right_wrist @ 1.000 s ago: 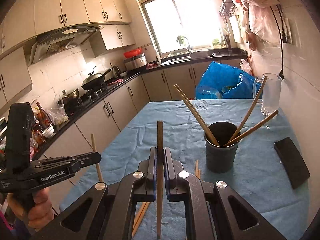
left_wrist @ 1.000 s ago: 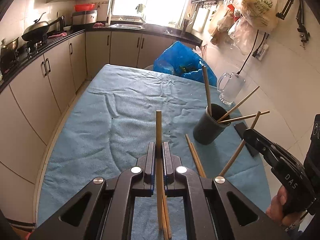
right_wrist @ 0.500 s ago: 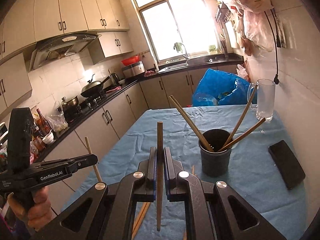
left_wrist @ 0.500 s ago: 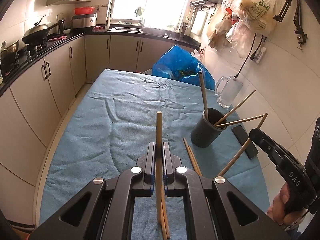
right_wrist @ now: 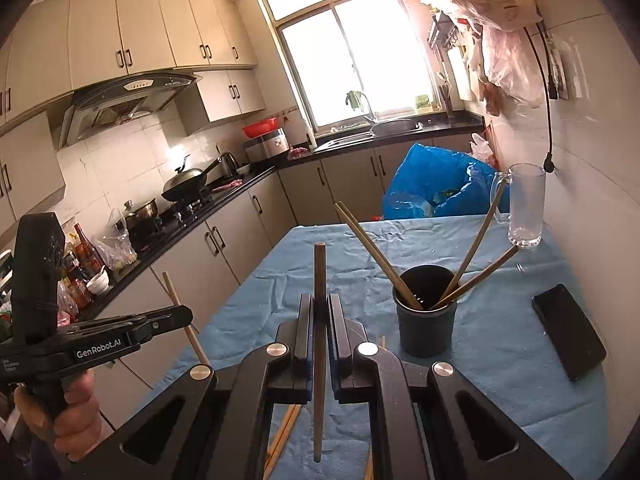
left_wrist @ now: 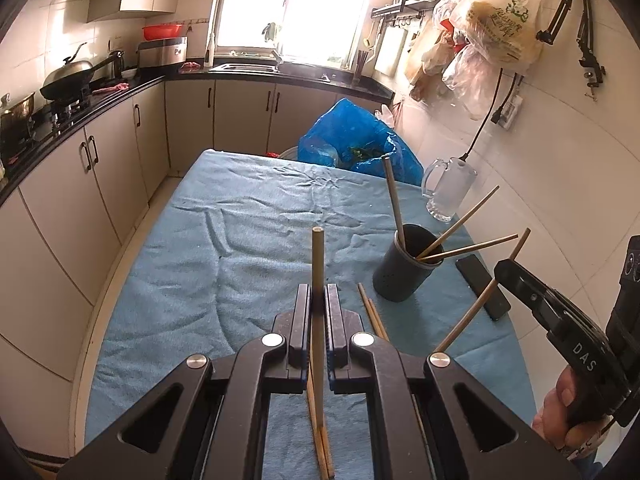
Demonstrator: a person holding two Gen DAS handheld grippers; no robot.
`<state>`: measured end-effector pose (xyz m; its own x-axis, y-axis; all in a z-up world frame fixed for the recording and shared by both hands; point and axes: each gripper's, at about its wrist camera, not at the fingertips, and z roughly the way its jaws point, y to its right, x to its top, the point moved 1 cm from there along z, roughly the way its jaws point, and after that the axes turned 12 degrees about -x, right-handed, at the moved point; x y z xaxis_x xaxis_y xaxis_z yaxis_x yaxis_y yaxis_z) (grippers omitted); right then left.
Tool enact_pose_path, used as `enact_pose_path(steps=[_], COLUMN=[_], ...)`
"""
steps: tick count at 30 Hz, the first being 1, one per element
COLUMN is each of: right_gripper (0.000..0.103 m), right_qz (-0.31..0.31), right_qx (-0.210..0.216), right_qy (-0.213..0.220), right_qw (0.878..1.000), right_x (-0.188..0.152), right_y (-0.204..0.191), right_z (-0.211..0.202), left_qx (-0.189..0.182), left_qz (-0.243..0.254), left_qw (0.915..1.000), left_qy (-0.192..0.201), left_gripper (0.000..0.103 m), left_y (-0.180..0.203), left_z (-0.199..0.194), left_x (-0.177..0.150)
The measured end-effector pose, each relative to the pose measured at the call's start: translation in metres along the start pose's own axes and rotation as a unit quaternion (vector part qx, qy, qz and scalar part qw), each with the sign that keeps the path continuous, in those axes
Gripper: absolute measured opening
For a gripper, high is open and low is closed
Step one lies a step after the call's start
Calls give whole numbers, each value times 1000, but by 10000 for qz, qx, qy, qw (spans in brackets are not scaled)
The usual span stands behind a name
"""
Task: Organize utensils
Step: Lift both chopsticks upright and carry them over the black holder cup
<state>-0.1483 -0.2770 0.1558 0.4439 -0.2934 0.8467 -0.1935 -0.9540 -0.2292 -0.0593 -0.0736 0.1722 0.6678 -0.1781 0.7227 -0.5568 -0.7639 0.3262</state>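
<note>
My left gripper [left_wrist: 318, 300] is shut on a wooden chopstick [left_wrist: 318, 264] and holds it upright above the blue cloth. My right gripper [right_wrist: 319, 312] is shut on another chopstick [right_wrist: 319, 276], also upright. A black holder cup [left_wrist: 404, 266] stands on the right of the table with three chopsticks leaning in it; it also shows in the right wrist view [right_wrist: 425, 310]. Loose chopsticks [left_wrist: 372, 312] lie on the cloth beside the cup. The right gripper shows in the left wrist view [left_wrist: 500, 270], the left gripper in the right wrist view [right_wrist: 188, 314].
A black phone [right_wrist: 568, 330] lies right of the cup. A glass mug [right_wrist: 526, 206] stands near the wall. A blue bag [left_wrist: 360, 144] sits beyond the table's far end. Kitchen cabinets [left_wrist: 80, 176] run along the left.
Both grippers have risen and drawn back with their chopsticks; the cup and table look farther and lower. Both jaws stay shut.
</note>
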Motion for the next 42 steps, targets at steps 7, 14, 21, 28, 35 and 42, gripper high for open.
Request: enact_pose_path(steps=[7,14,21,28,35,42], right_gripper=[7,7,7,7,7,7], right_qz=[62,126,222,249,240,236], right_qx=[-40,-114,-169,-208,-265,-354], right_qy=[93,229,356,482,611,791], right_qw=[9999,9996,9990,9983,9975,9960], right_x=[3,10,19,27,41,63], right_y=[7,15,25,31,35,39], right_z=[-7,-17,-29,-38,-47,-53], left_qx=[-58,-146,-230,-287,-373,-524], left_qz=[84,223,380,483,546,562], left_qw=[9999,9996,9990,9984,9978,9970], left_qy=[-1,3,-7,-49,-53,24], left_gripper=[6,6,6,6,6,6], left_y=[7,21,36,48,60,73], left_z=[0,2,4,9,12,15], left_x=[5,13,20,26,35,57])
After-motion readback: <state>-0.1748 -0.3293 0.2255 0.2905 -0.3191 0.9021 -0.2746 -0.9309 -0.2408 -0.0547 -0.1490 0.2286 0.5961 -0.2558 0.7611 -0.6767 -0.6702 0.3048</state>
